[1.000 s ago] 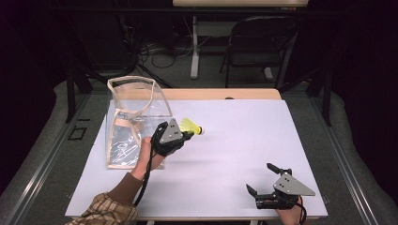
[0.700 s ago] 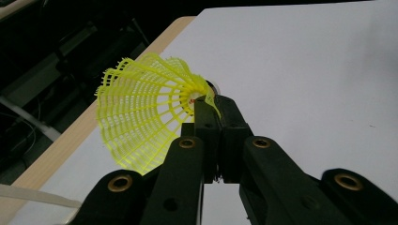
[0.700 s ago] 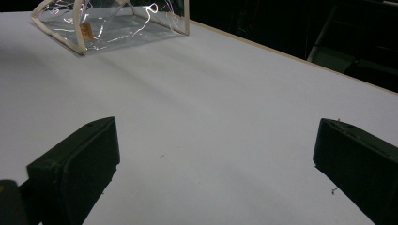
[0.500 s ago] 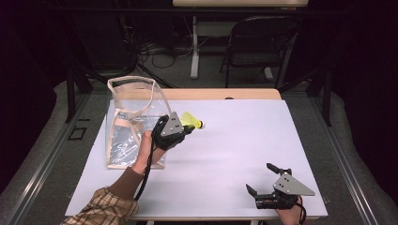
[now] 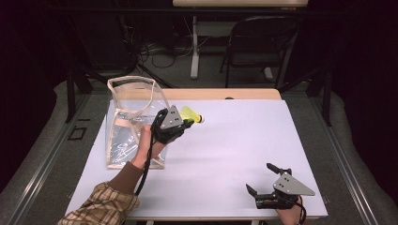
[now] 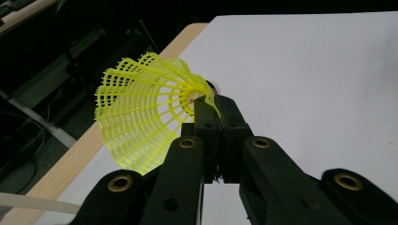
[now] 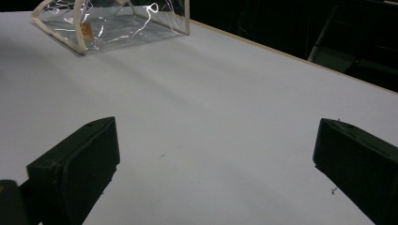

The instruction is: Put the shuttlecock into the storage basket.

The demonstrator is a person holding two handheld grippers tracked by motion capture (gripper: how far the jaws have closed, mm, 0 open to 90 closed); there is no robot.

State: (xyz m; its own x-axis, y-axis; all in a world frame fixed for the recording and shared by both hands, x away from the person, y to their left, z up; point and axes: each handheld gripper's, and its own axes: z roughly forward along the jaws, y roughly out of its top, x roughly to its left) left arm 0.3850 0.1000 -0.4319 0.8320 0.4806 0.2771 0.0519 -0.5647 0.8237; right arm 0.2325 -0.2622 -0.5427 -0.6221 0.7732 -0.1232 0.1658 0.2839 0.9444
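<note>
Left hand-held gripper (image 6: 211, 105) clamps one yellow shuttlecock (image 6: 145, 122); right hand-held gripper (image 7: 216, 159) wide apart; one clear bag (image 5: 129, 122).

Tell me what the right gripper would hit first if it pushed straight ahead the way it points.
Probably nothing soon: ahead of the open right gripper lies bare white table. The clear plastic bag sits far off, left of that line.

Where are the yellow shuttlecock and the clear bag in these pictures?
shuttlecock (image 6: 141, 117), left gripper view, on its yellow mesh skirt.
clear bag (image 5: 123, 136), high view, on its see-through side wall.
</note>
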